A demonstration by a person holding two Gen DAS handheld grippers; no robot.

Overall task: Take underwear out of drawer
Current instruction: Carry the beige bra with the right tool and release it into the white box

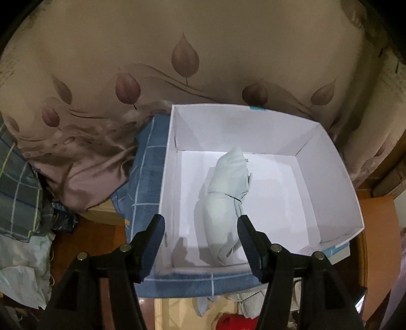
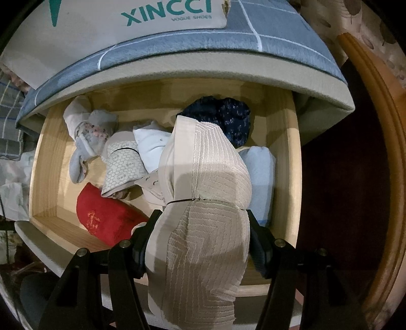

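Observation:
A pale grey-white underwear roll (image 1: pixel 225 193), tied with a thin black band, lies on the floor of a white cardboard box (image 1: pixel 330 157). My left gripper (image 1: pixel 201 220) hovers above the box's near end, open, its pads clear of the roll. Over the open wooden drawer (image 2: pixel 43 177), my right gripper (image 2: pixel 203 215) is shut on a beige quilted underwear bundle (image 2: pixel 208 177), also banded, which stands up between the fingers. Several other rolls lie in the drawer: red (image 2: pixel 106 218), navy speckled (image 2: pixel 228 114), pale blue (image 2: pixel 261 172), honeycomb-patterned white (image 2: pixel 121 165) and grey floral (image 2: pixel 88 134).
The white box sits on a blue checked mat (image 1: pixel 149 162), which overhangs the drawer's back (image 2: pixel 203 43). A shoe box lid marked XINCCI (image 2: pixel 127 20) lies on that mat. A leaf-patterned curtain (image 1: pixel 177 50) hangs behind. Piled clothes and bags (image 1: pixel 22 203) crowd the left; wooden furniture (image 2: pixel 380 152) curves along the right.

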